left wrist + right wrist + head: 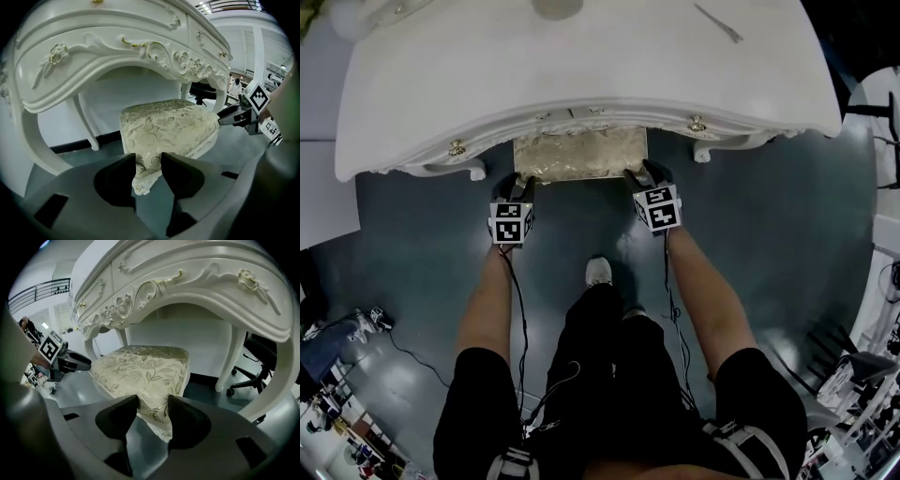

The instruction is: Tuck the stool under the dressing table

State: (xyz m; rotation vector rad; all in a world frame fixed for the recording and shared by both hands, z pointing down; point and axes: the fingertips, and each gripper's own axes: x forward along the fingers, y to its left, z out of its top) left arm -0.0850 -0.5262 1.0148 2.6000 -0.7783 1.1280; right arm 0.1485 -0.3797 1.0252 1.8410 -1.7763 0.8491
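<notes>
The stool (581, 155), padded in cream floral fabric, stands mostly beneath the white dressing table (581, 66); only its near edge shows in the head view. My left gripper (517, 187) is at the stool's near left corner. In the left gripper view the jaws (148, 164) are shut on that corner of the stool (168, 124), fabric touching both pads. My right gripper (642, 173) is at the near right corner. In the right gripper view its jaws (153, 406) are shut on the corner of the cushion (140, 371). Each gripper view also shows the other gripper across the seat.
Carved table legs (89, 126) (225, 362) stand on either side of the stool. A black office chair (255, 366) sits behind the table to the right. The person's shoe (598, 272) is on the dark floor behind the stool. Clutter and cables (366, 323) lie at the left.
</notes>
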